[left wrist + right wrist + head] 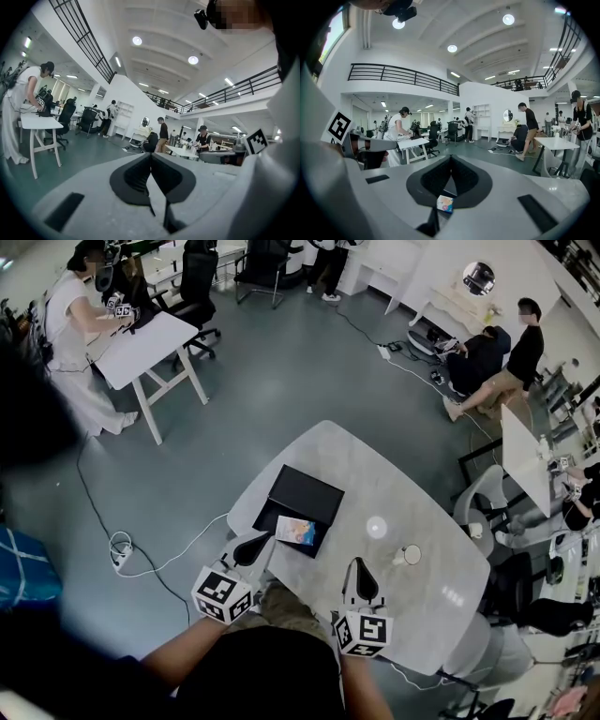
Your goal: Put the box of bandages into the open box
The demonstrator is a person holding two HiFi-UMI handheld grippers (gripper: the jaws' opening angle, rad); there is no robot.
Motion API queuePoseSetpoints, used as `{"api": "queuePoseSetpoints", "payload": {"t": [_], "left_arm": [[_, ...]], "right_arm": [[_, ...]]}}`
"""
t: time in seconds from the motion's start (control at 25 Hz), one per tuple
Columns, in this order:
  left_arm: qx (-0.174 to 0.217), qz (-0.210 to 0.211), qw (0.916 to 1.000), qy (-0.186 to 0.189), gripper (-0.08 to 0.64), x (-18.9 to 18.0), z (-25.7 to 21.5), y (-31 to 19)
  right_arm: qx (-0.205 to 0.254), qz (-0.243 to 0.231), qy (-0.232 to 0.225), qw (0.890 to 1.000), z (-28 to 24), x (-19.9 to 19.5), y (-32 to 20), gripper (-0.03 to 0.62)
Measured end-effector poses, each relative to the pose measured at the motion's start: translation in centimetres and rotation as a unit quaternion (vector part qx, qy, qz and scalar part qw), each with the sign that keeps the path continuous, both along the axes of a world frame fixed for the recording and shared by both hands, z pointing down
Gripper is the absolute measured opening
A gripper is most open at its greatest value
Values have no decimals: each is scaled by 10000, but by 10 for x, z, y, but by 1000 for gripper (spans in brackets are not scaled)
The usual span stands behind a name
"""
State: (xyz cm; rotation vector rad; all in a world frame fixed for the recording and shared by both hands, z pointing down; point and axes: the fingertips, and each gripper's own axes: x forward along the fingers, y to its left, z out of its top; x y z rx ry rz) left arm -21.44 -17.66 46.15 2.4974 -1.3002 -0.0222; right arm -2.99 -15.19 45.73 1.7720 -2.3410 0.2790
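The box of bandages (296, 532), small and light with a colourful print, lies in the near half of the open black box (306, 493) on the pale oval table (422, 502). My left gripper (250, 546) hovers just near-left of the black box, its jaws shut with nothing between them; in the left gripper view the left gripper (150, 155) has both pads meeting at the tips. My right gripper (362, 567) sits to the right, apart from both boxes, also shut and empty. In the right gripper view the bandage box (445, 203) shows low behind the right gripper (450, 157).
A small white cup (409, 555) and a round white disc (377, 527) rest on the table right of the black box. A cable and power strip (120, 554) lie on the floor at left. People, chairs and a white desk (150, 348) stand farther off.
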Motion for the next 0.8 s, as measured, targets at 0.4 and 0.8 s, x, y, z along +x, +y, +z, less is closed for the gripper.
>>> {"api": "queuePoseSetpoints", "payload": {"t": [0.4,0.8], "left_arm": [[21,46,9999,-123,17,1,4,-2],[5,114,9999,-105,17,3,5,-15]], "right_arm": [[-26,-108,1,9999,3,-6,-6,11],[-212,-236,29,9995,14,-12,-21,11]]}}
